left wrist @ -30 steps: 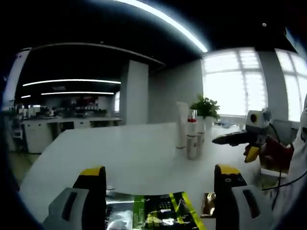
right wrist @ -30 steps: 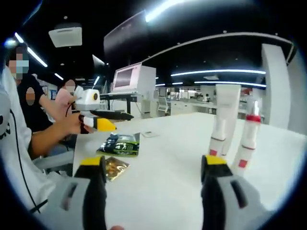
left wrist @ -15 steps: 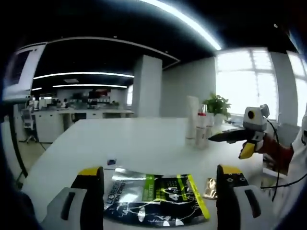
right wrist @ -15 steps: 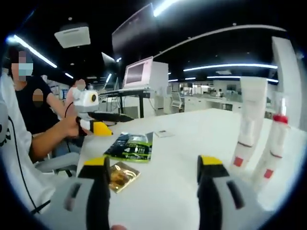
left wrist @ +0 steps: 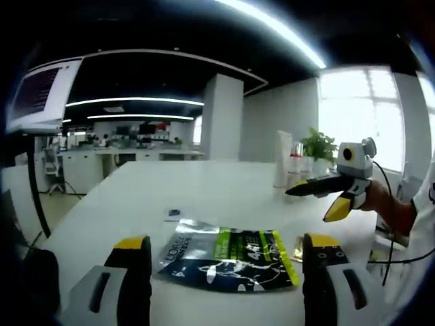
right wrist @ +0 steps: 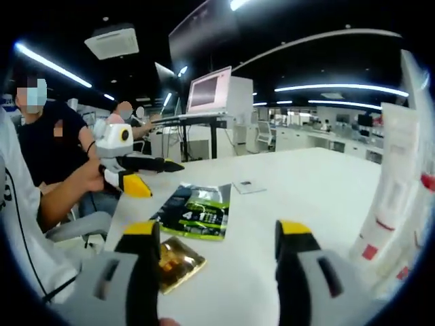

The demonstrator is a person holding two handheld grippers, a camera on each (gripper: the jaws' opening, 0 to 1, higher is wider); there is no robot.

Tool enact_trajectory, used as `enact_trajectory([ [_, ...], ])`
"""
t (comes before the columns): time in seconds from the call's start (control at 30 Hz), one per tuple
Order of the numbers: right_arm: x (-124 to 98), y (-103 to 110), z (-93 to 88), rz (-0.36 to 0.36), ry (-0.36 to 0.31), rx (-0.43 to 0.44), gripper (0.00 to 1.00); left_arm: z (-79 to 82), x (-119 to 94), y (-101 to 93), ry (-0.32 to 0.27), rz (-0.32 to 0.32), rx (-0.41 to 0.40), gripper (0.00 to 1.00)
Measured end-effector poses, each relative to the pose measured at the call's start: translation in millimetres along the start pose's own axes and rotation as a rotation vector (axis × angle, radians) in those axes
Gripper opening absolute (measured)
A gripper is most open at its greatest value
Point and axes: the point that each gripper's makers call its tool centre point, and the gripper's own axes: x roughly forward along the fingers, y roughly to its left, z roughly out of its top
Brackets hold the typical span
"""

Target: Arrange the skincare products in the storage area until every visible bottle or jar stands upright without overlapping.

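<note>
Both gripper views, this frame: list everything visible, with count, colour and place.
table: one, white, under everything.
sachet: one, black and green with white lettering, lying flat between the left gripper's fingers.
gold packet: one, gold, flat beside the sachet.
small card: one, pale, flat beyond the sachet.
tubes and bottles: at least three, white with red marks, upright in a tight group on the far side; exact count unclear.
plant: one, green, behind that group.
monitor: one, on a stand behind the table.
seated person: one, dark top, at left.
left gripper: grey with yellow tips, open.
right gripper: same colours, open.
</note>
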Motion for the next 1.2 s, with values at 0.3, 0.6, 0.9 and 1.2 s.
enact_trajectory([
  [0.3, 25.6, 6.0, -10.7, 0.047, 0.056, -0.023, 0.65, -9.8, -7.3, 7.7, 0.042, 0.073, 0.054, 0.87],
  [0.6, 45.5, 7.9, -16.0, 0.083, 0.101, -0.039, 0.63, -20.1, -5.7, 7.2, 0.083, 0.088, 0.028, 0.87],
  [0.9, 60.6, 10.4, -24.9, 0.136, 0.153, -0.033, 0.62, -26.8, -10.0, 5.4, 0.106, 0.117, 0.022, 0.87],
  [1.2, 69.0, 19.2, -30.1, 0.167, 0.170, -0.031, 0.60, -32.1, -9.5, 8.4, 0.125, 0.150, 0.043, 0.86],
])
